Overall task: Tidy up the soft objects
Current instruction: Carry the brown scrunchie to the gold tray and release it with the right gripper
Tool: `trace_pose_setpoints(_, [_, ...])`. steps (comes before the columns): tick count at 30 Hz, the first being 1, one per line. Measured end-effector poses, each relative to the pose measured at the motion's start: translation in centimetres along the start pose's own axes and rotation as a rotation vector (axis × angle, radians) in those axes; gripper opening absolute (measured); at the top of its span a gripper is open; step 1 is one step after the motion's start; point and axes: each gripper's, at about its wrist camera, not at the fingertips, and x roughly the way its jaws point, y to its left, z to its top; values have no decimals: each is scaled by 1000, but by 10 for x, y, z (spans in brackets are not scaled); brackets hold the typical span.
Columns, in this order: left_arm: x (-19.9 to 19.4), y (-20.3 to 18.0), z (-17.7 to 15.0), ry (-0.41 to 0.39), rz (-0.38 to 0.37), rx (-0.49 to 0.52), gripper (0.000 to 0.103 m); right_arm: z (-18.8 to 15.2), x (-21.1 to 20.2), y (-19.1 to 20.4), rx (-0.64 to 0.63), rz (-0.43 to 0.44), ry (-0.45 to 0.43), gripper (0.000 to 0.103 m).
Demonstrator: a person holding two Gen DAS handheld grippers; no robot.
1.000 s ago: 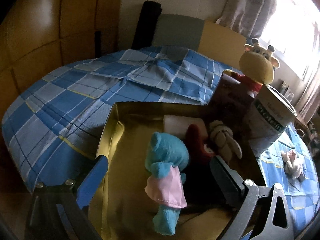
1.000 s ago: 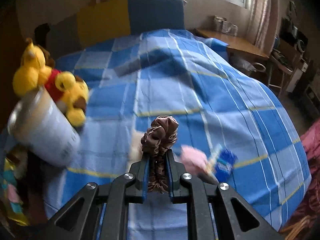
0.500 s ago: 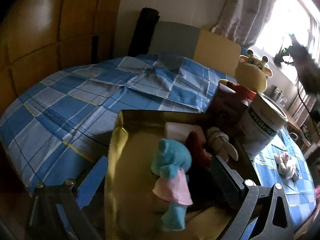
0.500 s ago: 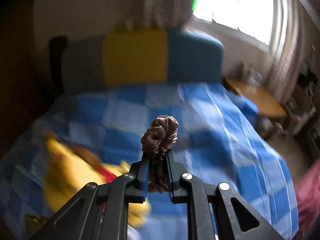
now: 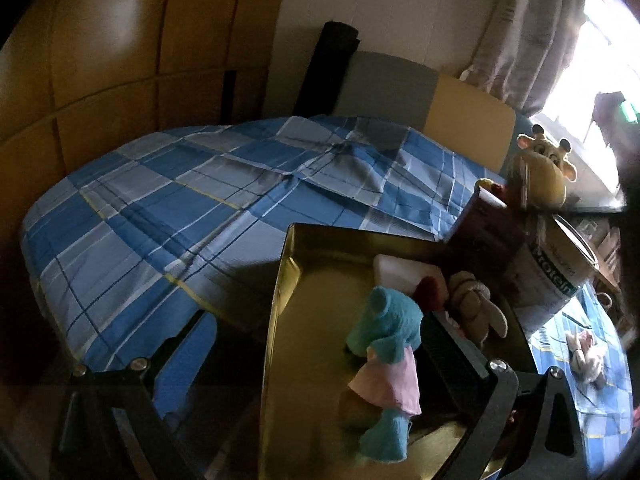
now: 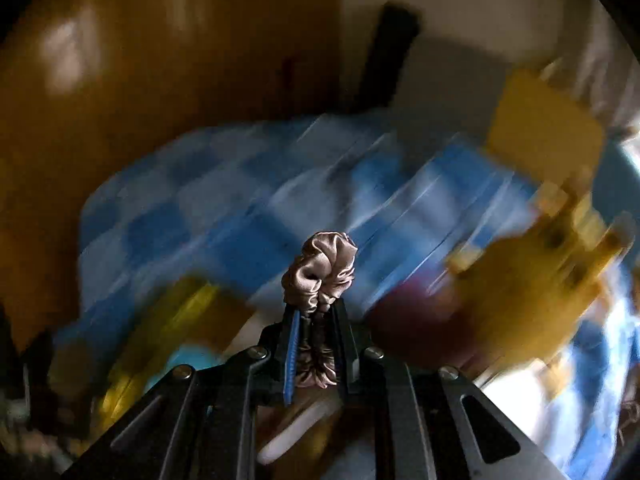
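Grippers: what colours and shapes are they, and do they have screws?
Both are black frames with cut-out slots and round silver screws. The left gripper has a bright blue pad on one finger. The right gripper has a thin, ridged blue pad.

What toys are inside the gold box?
Inside the gold box are a blue teddy in a pink dress, a beige bunny, something red and a white block. The left tongs cover the rest.

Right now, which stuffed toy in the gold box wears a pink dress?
The turquoise plush, standing nearest the camera; the beige bunny behind it wears none.
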Motion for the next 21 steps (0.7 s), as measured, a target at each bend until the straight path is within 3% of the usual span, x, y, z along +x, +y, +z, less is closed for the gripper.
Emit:
trace_pose_setpoints(6, [-6,-5,-4,-3,0,3,103,-88,28,50,25,194,136,14])
trace_pose_setpoints(10, [-10,-12,-7,-7,-6,19,103,-117,35,58,96,268,162,14])
trace_pose_setpoints(15, [-13,-19,-14,6,-8,39,103,-141,42,64,135,283,177,14])
trace_pose_setpoints(21, [-22,-27,-20,-2,-11,75,103,-161,49,75,120,240,212,17])
